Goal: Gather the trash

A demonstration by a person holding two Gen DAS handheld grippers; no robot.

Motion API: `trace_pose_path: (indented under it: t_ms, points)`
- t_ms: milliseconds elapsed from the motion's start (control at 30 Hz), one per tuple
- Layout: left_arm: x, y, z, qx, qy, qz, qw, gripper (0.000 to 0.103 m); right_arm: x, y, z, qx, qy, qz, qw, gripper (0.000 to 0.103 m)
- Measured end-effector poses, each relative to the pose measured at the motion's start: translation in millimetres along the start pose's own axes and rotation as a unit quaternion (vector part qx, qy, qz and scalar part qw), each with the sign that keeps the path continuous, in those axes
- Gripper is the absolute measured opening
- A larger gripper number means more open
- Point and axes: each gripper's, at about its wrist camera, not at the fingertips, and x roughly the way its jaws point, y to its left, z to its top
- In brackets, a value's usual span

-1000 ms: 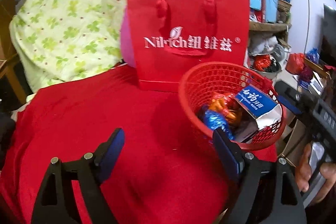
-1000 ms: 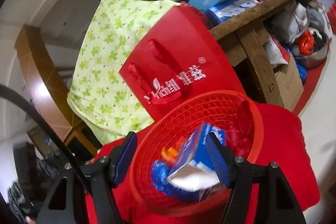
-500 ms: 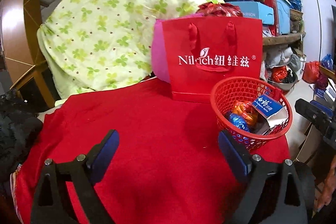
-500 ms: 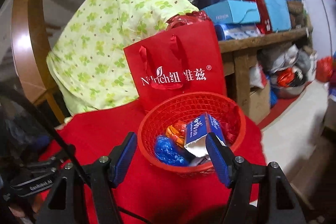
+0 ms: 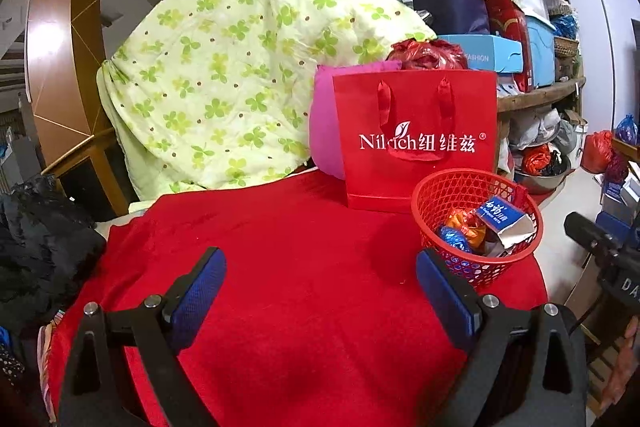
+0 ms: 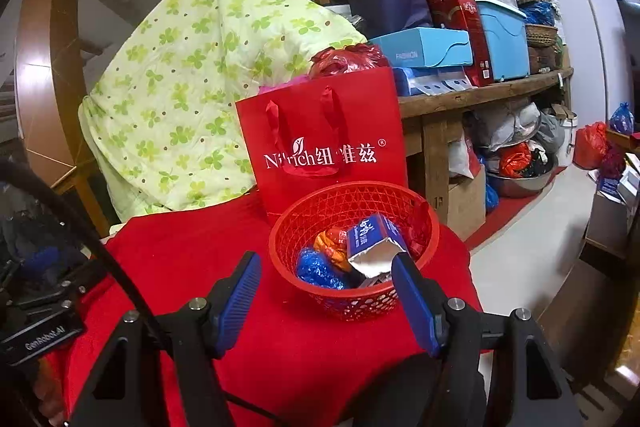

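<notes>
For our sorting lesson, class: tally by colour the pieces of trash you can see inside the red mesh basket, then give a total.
Blue crumpled foil wrapper: 1
Orange crumpled foil wrapper: 1
Blue-and-silver torn carton: 1
Total: 3 visible in the red plastic mesh basket; anything beneath them is hidden.

The right gripper point(image 6: 326, 301) hangs over the table point(image 6: 208, 247), which is draped in red cloth, its blue-padded fingers point(image 6: 240, 297) spread wide with nothing between them. Just beyond the fingers stands a red basket point(image 6: 354, 303) holding a blue wrapper point(image 6: 316, 269), an orange wrapper point(image 6: 332, 243) and a torn blue-and-silver box point(image 6: 372, 245). A red gift bag point(image 6: 324, 143) stands upright right behind the basket, and a green clover-print quilt point(image 6: 192, 83) lies heaped behind that.
</notes>
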Motion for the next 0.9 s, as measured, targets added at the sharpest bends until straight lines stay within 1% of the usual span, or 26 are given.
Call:
trace_pose_path:
  t_ms: [233,533,900]
  points:
    - [-15,5,2,-0.004,-0.006,0.005,1.0,0.096,-13,6,-1,-0.006,-0.012,-0.001,1.0,0.071]
    - [-21,3,2,-0.001,-0.006,0.006,1.0,0.096,-19,9,-2,-0.015,-0.027,-0.007,0.999,0.071]
    - [-23,-1,0,0.002,0.002,0.002,1.0,0.096,-17,5,-2,-0.016,-0.027,-0.009,0.999,0.071]
